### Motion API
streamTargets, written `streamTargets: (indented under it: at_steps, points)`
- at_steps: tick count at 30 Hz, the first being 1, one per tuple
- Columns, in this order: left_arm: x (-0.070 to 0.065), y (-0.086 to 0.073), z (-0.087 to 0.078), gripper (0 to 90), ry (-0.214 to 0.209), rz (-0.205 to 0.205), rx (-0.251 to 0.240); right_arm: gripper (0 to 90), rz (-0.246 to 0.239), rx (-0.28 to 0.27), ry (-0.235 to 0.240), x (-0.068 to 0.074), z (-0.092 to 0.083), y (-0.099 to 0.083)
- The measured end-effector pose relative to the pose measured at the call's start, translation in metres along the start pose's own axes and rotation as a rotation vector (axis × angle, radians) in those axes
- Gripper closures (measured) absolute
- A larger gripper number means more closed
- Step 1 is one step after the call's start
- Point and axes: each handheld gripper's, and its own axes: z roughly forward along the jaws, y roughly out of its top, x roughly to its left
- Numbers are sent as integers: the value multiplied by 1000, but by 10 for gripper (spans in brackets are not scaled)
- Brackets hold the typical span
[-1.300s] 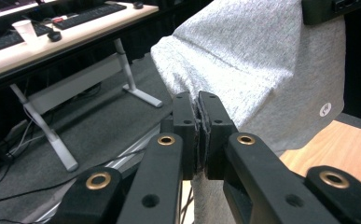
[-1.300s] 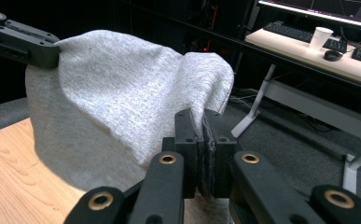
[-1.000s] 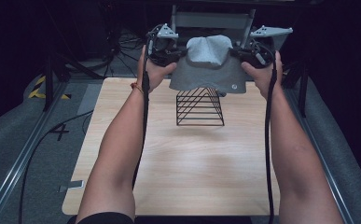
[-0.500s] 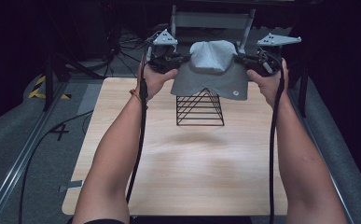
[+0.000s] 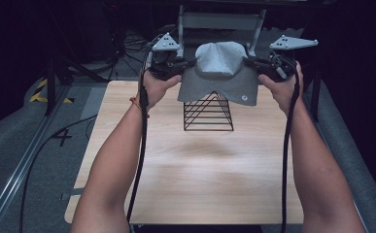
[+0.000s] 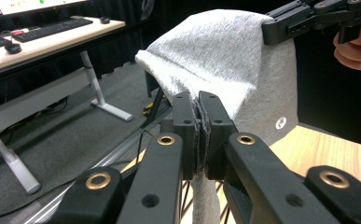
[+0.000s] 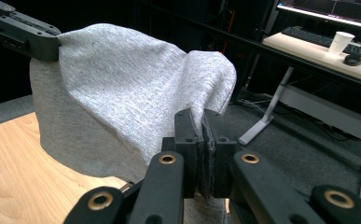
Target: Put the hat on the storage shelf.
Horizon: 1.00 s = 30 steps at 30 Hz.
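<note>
Left gripper [image 6: 199, 109], right gripper [image 7: 200, 126] clamped on grey cloth [image 5: 220, 68].

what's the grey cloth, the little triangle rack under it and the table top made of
Grey cloth: looks like soft knit jersey, matte; heathered flecks and limp drape between the left gripper and right gripper.

Triangle rack: thin black wire, probably coated metal; slim rigid bars with open gaps.

Table top: pale wood or wood-look laminate, smooth; visible grain lines, which of the two I can't tell.

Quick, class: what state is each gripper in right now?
Left gripper: closed on the grey cloth.
Right gripper: closed on the same cloth.
</note>
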Motion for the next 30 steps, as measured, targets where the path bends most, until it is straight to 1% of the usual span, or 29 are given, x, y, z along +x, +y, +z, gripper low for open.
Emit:
streamTargets:
  at_steps: [1,2,3,4,6,7,8,9,12,14,16,18,19,20,21,24,25,27,28,29,30]
  points:
    - [0,-2,-1,867,2,5,6,857,1,5,7,2,0,-1]
    - [0,-4,-1,867,2,2,8,857,-3,6,6,3,0,-2]
    - [1,-8,-2,867,-1,-9,11,857,-8,13,8,5,2,-4]
    - [1,-8,-2,867,-1,-9,11,857,-8,13,8,5,2,-4]
    - [3,-12,-4,867,-5,-30,-16,857,-12,19,8,6,3,-6]
    - [3,-13,-5,866,-10,-34,-12,857,-5,18,13,6,4,-8]
    - [2,-16,-4,867,-9,-35,2,857,-8,19,12,6,5,-8]
    - [2,-17,-4,867,-6,-25,9,857,-14,22,10,7,5,-9]
    - [1,-19,-3,866,0,-19,23,857,-13,27,9,8,5,-9]
    - [-2,-24,2,865,13,2,63,856,-16,38,4,8,7,-13]
    - [-2,-29,7,865,13,15,86,856,-22,58,1,9,11,-18]
    - [-3,-36,12,865,5,-4,91,856,-15,69,5,9,14,-24]
    - [-3,-40,15,865,5,-9,96,855,-13,71,8,9,16,-27]
    - [-3,-40,15,865,5,-9,96,855,-13,71,8,9,16,-27]
    - [-2,-44,18,865,-3,-19,101,855,-9,76,11,8,19,-31]
    - [-1,-52,23,865,-6,-25,108,855,-1,93,17,7,24,-43]
    - [-1,-55,25,865,-7,-36,111,855,5,97,21,6,27,-49]
    - [0,-63,29,865,-8,-46,118,855,17,100,25,5,29,-55]
    - [0,-63,29,865,-8,-46,118,855,17,100,25,5,29,-55]
    - [1,-69,32,865,-10,-50,121,854,37,105,38,4,32,-65]
    - [1,-72,33,865,-13,-60,118,854,38,108,38,4,33,-69]
